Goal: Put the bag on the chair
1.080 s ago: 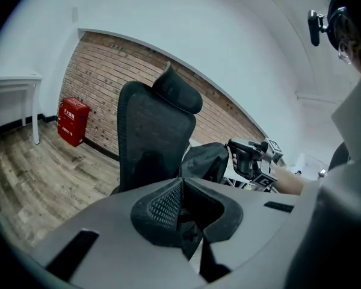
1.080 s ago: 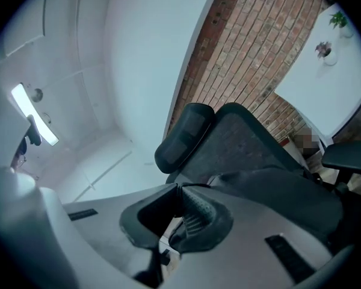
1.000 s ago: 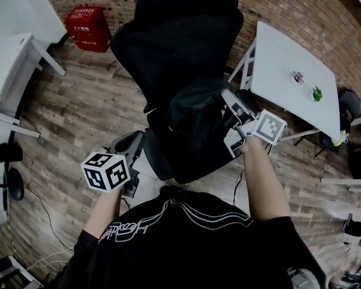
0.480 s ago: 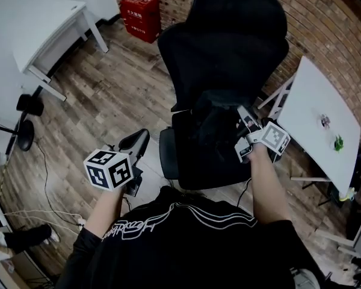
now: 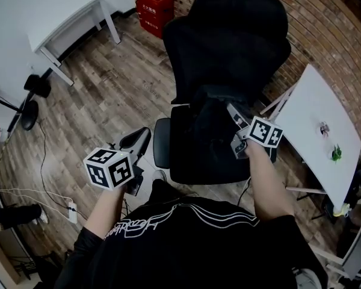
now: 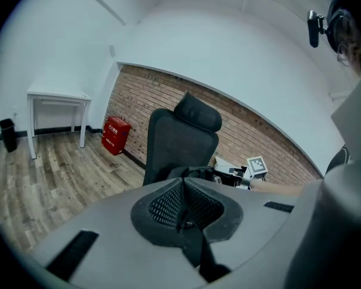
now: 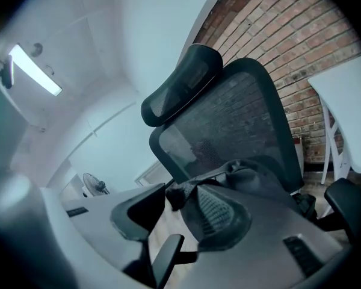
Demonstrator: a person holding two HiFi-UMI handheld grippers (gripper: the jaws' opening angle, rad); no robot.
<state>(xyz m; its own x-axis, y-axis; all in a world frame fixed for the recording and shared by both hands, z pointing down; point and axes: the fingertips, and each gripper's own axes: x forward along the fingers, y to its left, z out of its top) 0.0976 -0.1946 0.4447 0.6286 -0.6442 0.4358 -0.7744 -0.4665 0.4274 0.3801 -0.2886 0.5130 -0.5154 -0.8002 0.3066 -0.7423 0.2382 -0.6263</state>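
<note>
A black bag (image 5: 209, 120) lies slumped on the seat of the black office chair (image 5: 228, 47), against the backrest. My right gripper (image 5: 233, 131) is at the bag's right side. Its jaws are opening, and in the right gripper view (image 7: 178, 188) a fold of the bag (image 7: 246, 173) still lies between the parted tips with no pad pressing on it. My left gripper (image 5: 135, 152) hangs left of the seat, away from the bag. In the left gripper view its jaws (image 6: 184, 182) are shut with nothing between them, and the chair (image 6: 180, 140) stands ahead.
A red crate (image 5: 154, 9) stands by the brick wall behind the chair. A white desk (image 5: 66, 17) is at the far left and a white table (image 5: 316, 131) close on the right. A fan stand (image 5: 30, 110) and cables (image 5: 48, 188) lie on the wood floor at left.
The right gripper's jaws have parted from the bag, which now rests on the seat. The head view has swung, so the chair shows further right. The left gripper has barely moved.
</note>
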